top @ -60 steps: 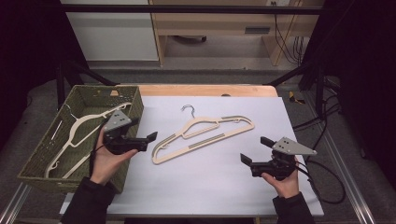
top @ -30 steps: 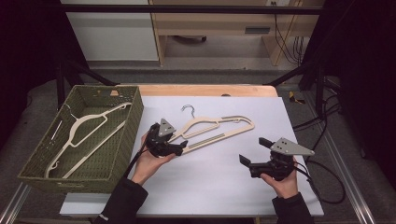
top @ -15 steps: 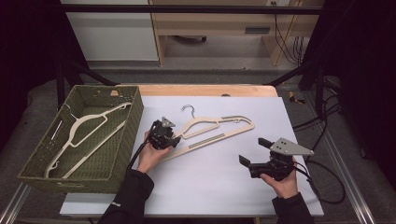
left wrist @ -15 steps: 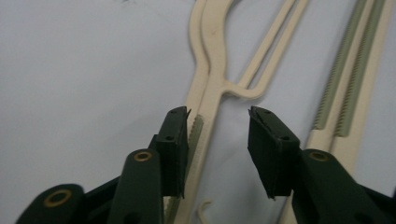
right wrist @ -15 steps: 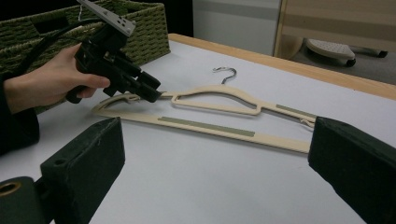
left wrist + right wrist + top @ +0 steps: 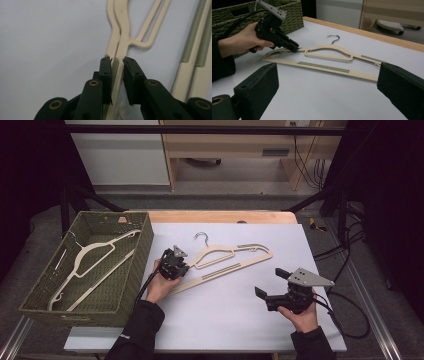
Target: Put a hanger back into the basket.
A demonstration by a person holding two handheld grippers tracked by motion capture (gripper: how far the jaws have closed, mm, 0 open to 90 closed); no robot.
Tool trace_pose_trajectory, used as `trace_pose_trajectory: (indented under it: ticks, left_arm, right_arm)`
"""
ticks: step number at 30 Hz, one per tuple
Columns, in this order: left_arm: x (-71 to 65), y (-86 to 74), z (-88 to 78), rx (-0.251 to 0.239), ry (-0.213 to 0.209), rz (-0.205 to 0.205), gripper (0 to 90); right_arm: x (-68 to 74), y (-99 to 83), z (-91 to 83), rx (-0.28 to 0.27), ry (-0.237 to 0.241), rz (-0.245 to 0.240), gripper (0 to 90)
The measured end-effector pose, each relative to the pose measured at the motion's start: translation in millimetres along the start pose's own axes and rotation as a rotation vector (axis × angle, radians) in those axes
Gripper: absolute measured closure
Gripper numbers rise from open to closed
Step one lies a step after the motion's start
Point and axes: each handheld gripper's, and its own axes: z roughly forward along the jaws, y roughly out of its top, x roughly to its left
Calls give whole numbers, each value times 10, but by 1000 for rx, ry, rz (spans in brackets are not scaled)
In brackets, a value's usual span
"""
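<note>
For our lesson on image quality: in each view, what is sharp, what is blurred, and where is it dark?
High view: white table evenly lit, surroundings dark. Left gripper view: hanger fairly sharp, lower gripper parts soft. Right gripper view: hanger sharp, near fingers blurred.

High view fixed above the near desk (image 6: 235, 320) edge, facing forward and down, left gripper view pressed close over the hanger (image 6: 122, 37) ahead of its jaws, right gripper view low, level, farther back, sharing that hanger.
</note>
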Motion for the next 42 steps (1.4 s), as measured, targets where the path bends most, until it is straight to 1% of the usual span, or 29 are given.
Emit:
trace_pose_trajectory:
  ticks: [2,4,6,9,10,12,13,14,15,16,18,20,21,22,23,24,26,28,29,30,31,32,33,34,37,38,39,41,42]
  left_arm:
    - [-8,2,-20,4,-10,-3,778]
    - [-24,-1,-44,8,-27,-15,784]
    - [-62,-14,-76,12,-31,-7,787]
    - [-114,-57,-82,4,-30,15,789]
    - [-115,-71,-78,-5,-29,11,789]
    - [-94,-70,-92,5,-37,-4,779]
    - [-91,-71,-87,6,-28,-3,748]
    - [-78,-76,-83,26,-29,1,709]
    - [-69,-85,-76,35,-36,-2,688]
    - [-50,-95,-79,37,-60,-7,682]
    - [-41,-108,-72,31,-73,-28,678]
    - [-35,-104,-76,42,-72,-32,681]
    - [-33,-102,-76,46,-68,-36,694]
    - [-39,-98,-74,47,-63,-50,720]
    - [-50,-94,-71,44,-57,-47,752]
    - [-54,-87,-77,56,-58,-35,760]
    - [-67,-83,-75,55,-51,-22,767]
    - [-77,-79,-92,64,-64,1,781]
    - [-87,-80,-101,63,-71,-1,795]
    - [-119,-85,-125,47,-29,-1,795]
    - [-131,-87,-147,41,-18,10,795]
    - [-143,-93,-188,20,-18,11,795]
    - [-158,-96,-228,0,-11,17,796]
    - [-179,-94,-273,-19,-3,25,796]
    - [-258,-72,-410,-59,25,60,797]
    - [-309,-62,-484,-82,32,76,797]
    - [-332,-60,-523,-90,36,88,797]
    - [-389,-60,-611,-103,44,120,797]
    - [-436,-70,-659,-122,47,121,797]
  right_arm:
    - [0,1,1,-1,-2,4,43]
    - [0,2,-1,-1,-1,2,43]
    - [-4,2,-5,-4,0,-1,43]
    - [-3,2,-5,-3,0,0,43]
    - [-1,2,-3,-2,0,0,43]
    - [1,1,-4,2,2,-1,43]
    - [-1,1,-5,1,2,-3,43]
    - [-4,2,-7,1,4,-6,43]
    - [-4,3,-7,-2,2,-3,43]
    - [-6,3,-7,-2,2,-5,43]
    - [-3,3,-6,-2,4,-2,43]
    - [1,3,-4,-1,4,1,43]
    - [2,4,-3,0,3,0,43]
    - [3,5,-2,-1,3,0,43]
    - [4,6,0,-4,4,2,43]
    - [3,6,2,-3,4,1,43]
    - [2,7,4,1,7,0,43]
    - [7,10,18,-2,12,3,45]
    - [10,14,27,-3,13,7,47]
    - [12,17,37,-3,16,9,48]
    - [16,23,58,-1,24,10,49]
    - [15,27,73,1,26,7,52]
    - [27,36,107,4,35,16,54]
    - [32,43,137,9,40,9,55]
    - [65,68,254,28,49,-1,61]
    - [75,78,288,32,49,-2,64]
    - [91,101,362,40,53,-3,67]
    - [108,133,453,45,57,-4,75]
    - [110,147,496,47,60,-8,78]
